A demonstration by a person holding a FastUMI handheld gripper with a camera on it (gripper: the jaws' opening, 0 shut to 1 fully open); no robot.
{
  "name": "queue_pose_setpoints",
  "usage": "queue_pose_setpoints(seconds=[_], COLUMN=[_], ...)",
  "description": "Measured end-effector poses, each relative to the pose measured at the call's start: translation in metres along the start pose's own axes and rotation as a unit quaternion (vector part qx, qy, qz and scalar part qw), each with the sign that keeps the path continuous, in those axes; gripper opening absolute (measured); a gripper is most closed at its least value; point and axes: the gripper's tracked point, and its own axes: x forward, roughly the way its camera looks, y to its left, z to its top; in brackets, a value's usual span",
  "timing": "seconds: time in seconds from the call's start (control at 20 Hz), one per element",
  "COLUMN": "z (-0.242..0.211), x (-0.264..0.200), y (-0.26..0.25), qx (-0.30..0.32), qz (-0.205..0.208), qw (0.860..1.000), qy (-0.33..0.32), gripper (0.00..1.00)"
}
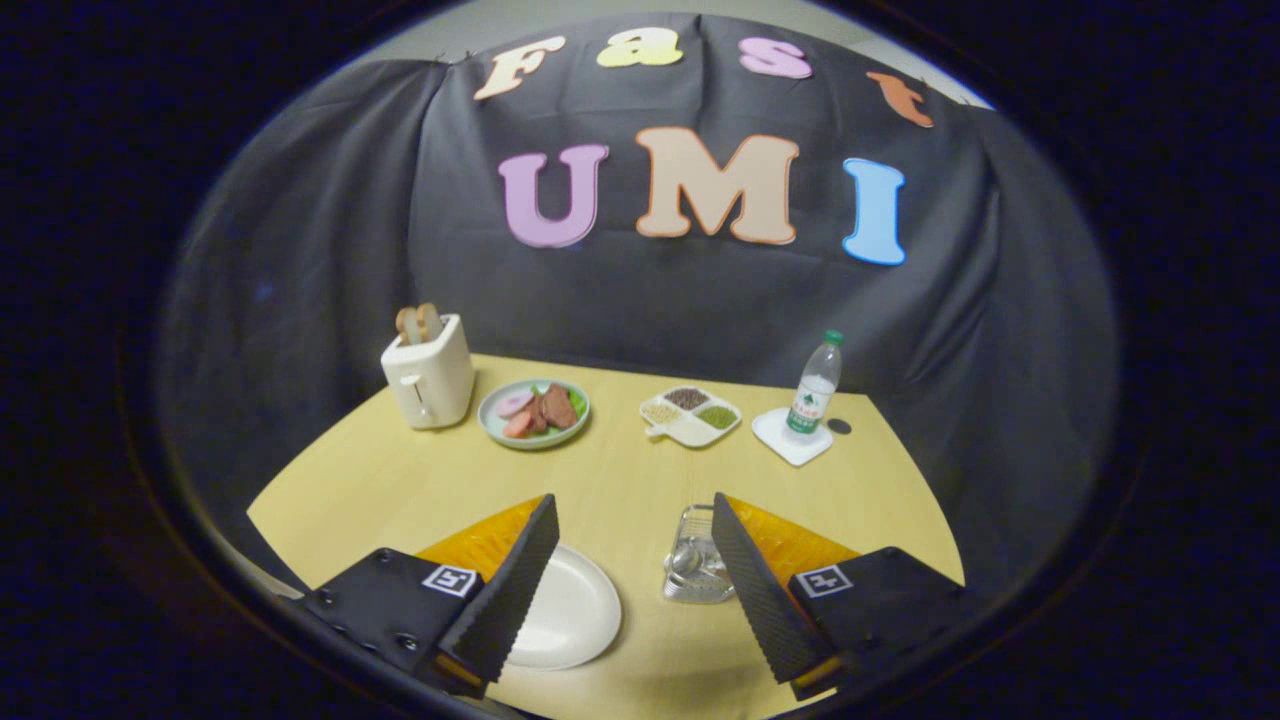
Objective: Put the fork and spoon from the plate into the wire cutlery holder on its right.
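The white plate (575,610) lies on the near part of the yellow bench (620,480), bare on the part that shows, partly behind the left finger. To its right the wire cutlery holder (697,565) holds metal cutlery, a spoon bowl visible. The gripper (635,585) hangs above with jaws wide, holding nothing. Far off stand a toaster (428,378), a food plate (534,412), a divided dish (690,413) and a water bottle (816,385).

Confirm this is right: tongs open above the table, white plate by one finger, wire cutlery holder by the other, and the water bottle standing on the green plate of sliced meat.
One thing is wrong. In the gripper view the water bottle stands on a white square coaster, not on the green plate. The tongs are open, with the white plate and wire cutlery holder by the fingers.
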Motion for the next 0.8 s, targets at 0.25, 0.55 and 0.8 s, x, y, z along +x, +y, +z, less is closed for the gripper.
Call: queue_pose_setpoints(seconds=[0.25,0.55,0.8], z=[0.04,0.068,0.066], x=[-0.03,-0.05,-0.051], y=[0.012,0.01,0.02], qx=[0.026,0.035,0.059], qz=[-0.011,-0.047,-0.039], qw=[0.993,0.983,0.982], qy=[-0.111,-0.176,-0.175], gripper=[0.99,0.99,0.99])
